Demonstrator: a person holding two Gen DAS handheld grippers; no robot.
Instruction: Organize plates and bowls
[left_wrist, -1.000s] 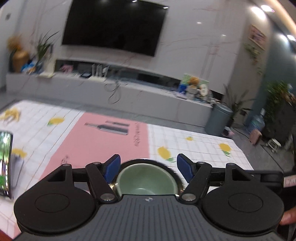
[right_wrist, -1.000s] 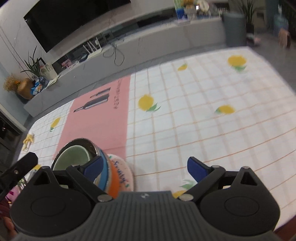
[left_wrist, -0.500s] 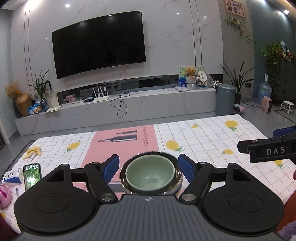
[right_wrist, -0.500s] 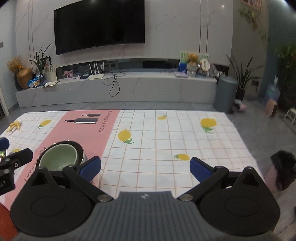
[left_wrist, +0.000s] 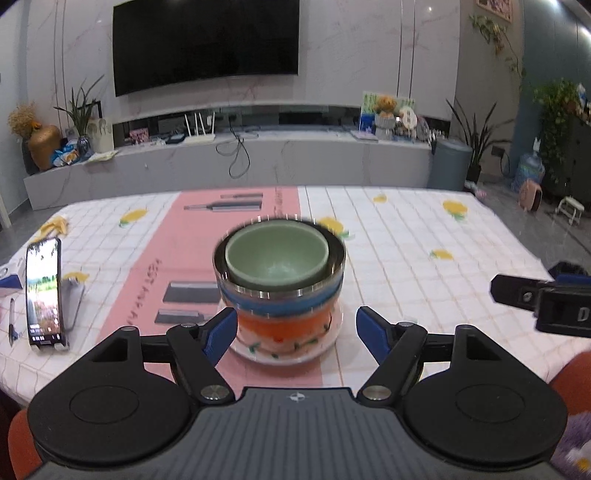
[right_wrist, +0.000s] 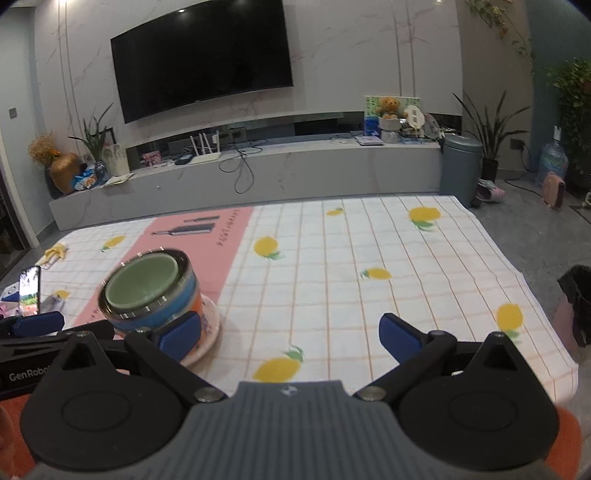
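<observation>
The bowls are nested on the plate; stacking appears complete. Both the left gripper and right gripper are held wide open, empty; withdrawal is probably called for next.

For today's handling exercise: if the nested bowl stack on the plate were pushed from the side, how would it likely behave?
The bowl stack stands tall on a small plate, so it would probably tip. The loosely nested green bowl may rattle. The bowls look hard and may chip.
</observation>
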